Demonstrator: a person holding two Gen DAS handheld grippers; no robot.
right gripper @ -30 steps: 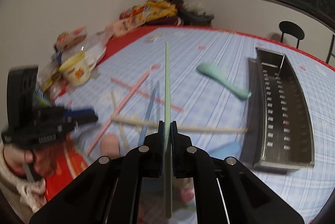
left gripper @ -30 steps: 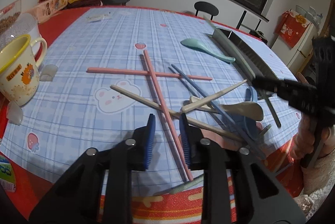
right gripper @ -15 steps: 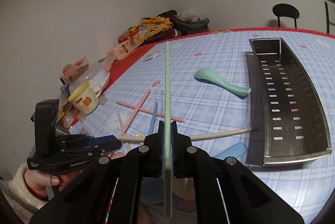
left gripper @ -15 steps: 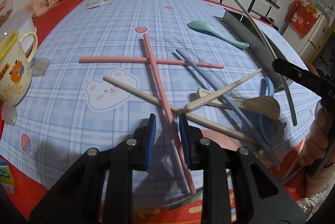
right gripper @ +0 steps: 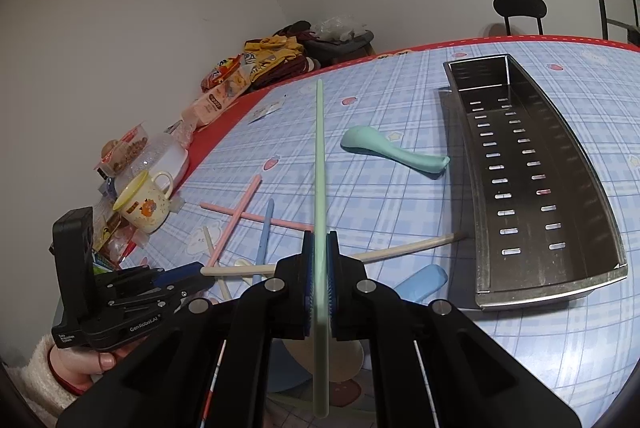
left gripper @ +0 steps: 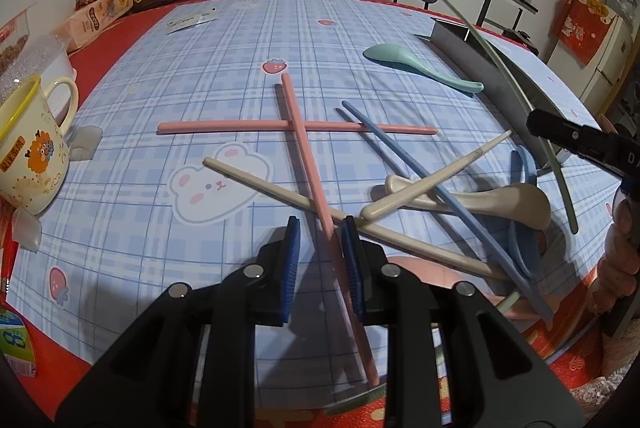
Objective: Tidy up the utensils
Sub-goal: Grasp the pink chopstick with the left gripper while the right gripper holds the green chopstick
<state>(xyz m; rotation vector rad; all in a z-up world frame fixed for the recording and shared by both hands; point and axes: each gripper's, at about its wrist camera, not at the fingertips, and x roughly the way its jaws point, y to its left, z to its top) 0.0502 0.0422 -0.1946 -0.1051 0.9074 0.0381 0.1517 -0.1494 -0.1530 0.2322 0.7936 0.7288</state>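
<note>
The right gripper (right gripper: pixel 319 270), clamped on a green chopstick (right gripper: pixel 320 164), should lay it lengthwise in the metal tray (right gripper: pixel 592 184), while the left gripper (left gripper: pixel 320 260) waits open around a pink chopstick (left gripper: pixel 304 152).

The pink spoon (left gripper: pixel 440 268) lies mostly hidden under crossed chopsticks right of the left gripper (left gripper: pixel 319 248); the green chopstick's (right gripper: pixel 320 188) near end runs behind the right gripper's (right gripper: pixel 320 256) body.

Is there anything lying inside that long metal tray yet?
No, the metal tray shows only its bare slotted floor; the green spoon lies outside it on the tablecloth.
</note>
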